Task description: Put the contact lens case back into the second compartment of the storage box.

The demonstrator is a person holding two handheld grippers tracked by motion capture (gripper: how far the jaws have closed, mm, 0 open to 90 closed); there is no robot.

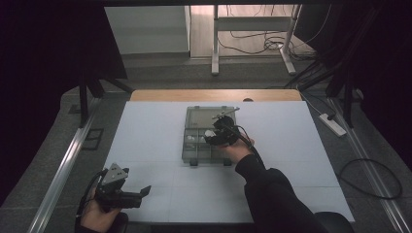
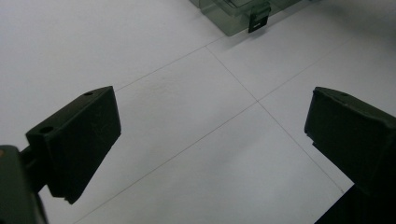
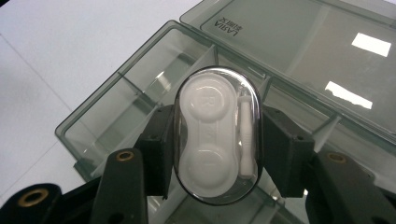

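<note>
We see the right gripper (image 3: pixel 217 140) clamped on a clear oval contact-lens case (image 3: pixel 217 135), its black jaws pressing the two long sides so the case sits squarely between them. The case hangs just above the grey organizer box (image 3: pixel 116 112), over the dividers of its open compartments, without touching them as far as we can tell. Inside the case lie a white twin-cup lens holder (image 3: pixel 205 130) and, beside it, a slim white stick (image 3: pixel 246 135). The long axis of the case runs along the jaws, away from the hand and toward the box's open lid (image 3: pixel 299 42), which lies flat behind the compartments. In the high view the right gripper (image 1: pixel 217 136) hovers over the box (image 1: pixel 194 141) at the middle of the white table (image 1: pixel 145 136). Well apart from the box, near the table's front edge, the left gripper (image 1: pixel 138 194) rests with jaws spread wide and nothing between them; its own camera shows a black latch (image 2: pixel 259 21) at the box's front.
</note>
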